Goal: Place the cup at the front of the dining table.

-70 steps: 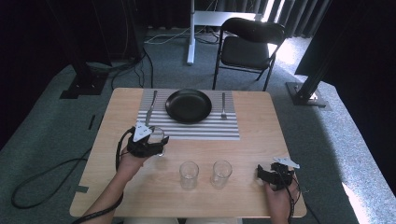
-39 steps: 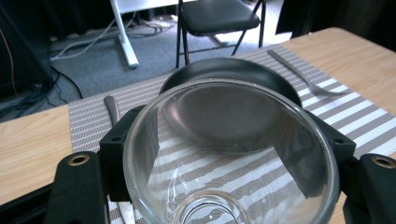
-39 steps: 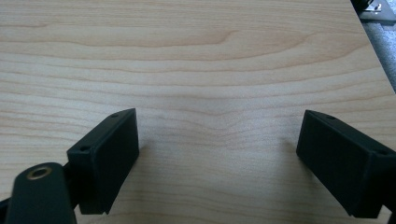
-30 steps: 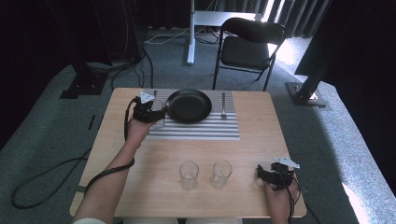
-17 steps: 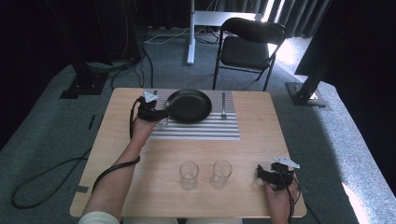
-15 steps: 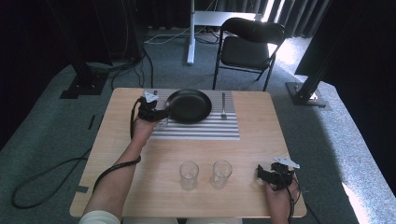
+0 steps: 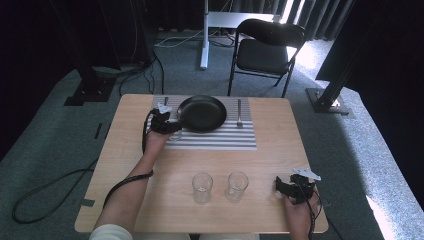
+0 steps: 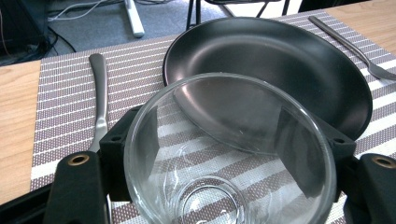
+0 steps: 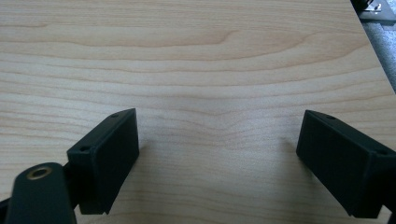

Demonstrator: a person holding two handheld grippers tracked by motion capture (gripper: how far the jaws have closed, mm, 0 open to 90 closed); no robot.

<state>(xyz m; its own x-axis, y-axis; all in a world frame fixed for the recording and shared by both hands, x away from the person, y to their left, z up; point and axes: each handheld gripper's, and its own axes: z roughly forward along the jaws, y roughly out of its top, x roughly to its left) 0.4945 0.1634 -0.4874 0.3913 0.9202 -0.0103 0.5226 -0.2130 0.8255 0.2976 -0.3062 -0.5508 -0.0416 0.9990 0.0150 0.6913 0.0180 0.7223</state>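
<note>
Glass [image 8: 231, 154] clamped in L gripper [image 7: 167, 125] fingers, beside black plate [image 8: 275, 65]; R gripper [image 9: 217, 163] fingers apart.

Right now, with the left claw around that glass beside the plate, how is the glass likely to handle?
The glass looks rigid, smooth and clear, so it may slip if the left claw holds it loosely. Thin walls suggest it is light but breakable against the black plate close behind. Its round body would probably roll if tipped onto the striped mat.
</note>
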